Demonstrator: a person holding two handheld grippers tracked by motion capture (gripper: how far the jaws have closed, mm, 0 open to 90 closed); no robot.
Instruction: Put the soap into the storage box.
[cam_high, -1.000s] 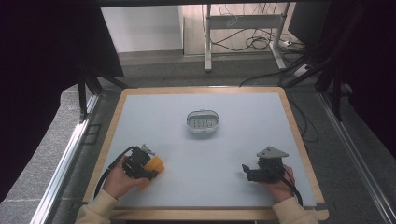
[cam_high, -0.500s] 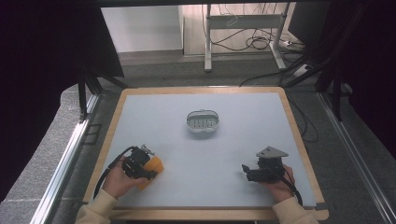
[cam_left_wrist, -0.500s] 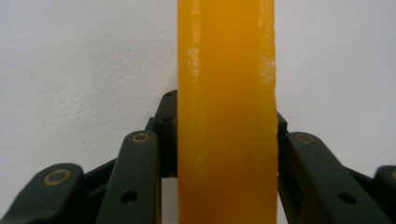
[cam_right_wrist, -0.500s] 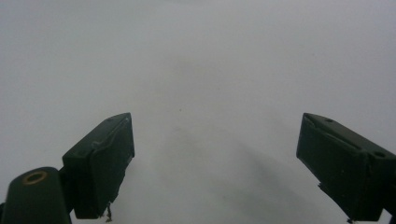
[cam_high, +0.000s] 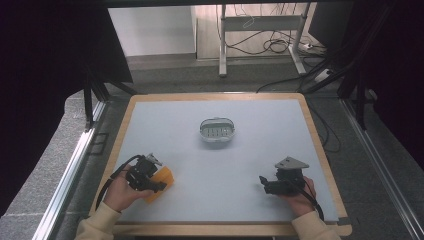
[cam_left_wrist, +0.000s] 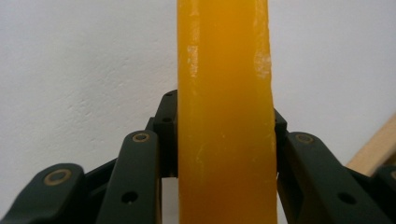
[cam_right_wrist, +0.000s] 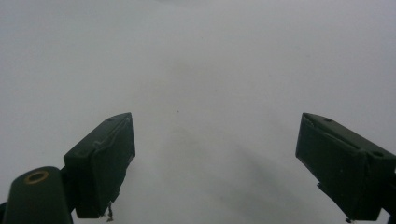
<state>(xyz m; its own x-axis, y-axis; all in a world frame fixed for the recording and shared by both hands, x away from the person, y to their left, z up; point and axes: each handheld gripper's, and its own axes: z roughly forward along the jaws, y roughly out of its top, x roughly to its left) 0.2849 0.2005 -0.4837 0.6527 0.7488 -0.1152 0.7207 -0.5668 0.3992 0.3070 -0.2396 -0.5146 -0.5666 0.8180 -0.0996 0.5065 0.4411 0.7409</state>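
Note:
An orange-yellow bar (cam_high: 166, 178) sits at the front left of the table, and my left gripper (cam_high: 158, 184) is shut on it. In the left gripper view the bar (cam_left_wrist: 224, 70) stands upright between the two black jaws, whose pads press against both its sides, with the left gripper (cam_left_wrist: 224, 119) over the pale table top. My right gripper (cam_high: 263, 184) rests at the front right, pointing left, a grey three-cornered plate on top. In the right gripper view the right gripper (cam_right_wrist: 215, 158) is open wide with only bare table between its jaws.
A small oval metal dish (cam_high: 217, 131) with a slotted bottom stands at the table's middle, apart from both grippers. The pale table top has a wooden rim (cam_high: 220, 96). Cables and a desk frame lie on the floor beyond the far edge.
The orange bar shows a slightly broader face at the left gripper than before. Both hands stay about where they were.

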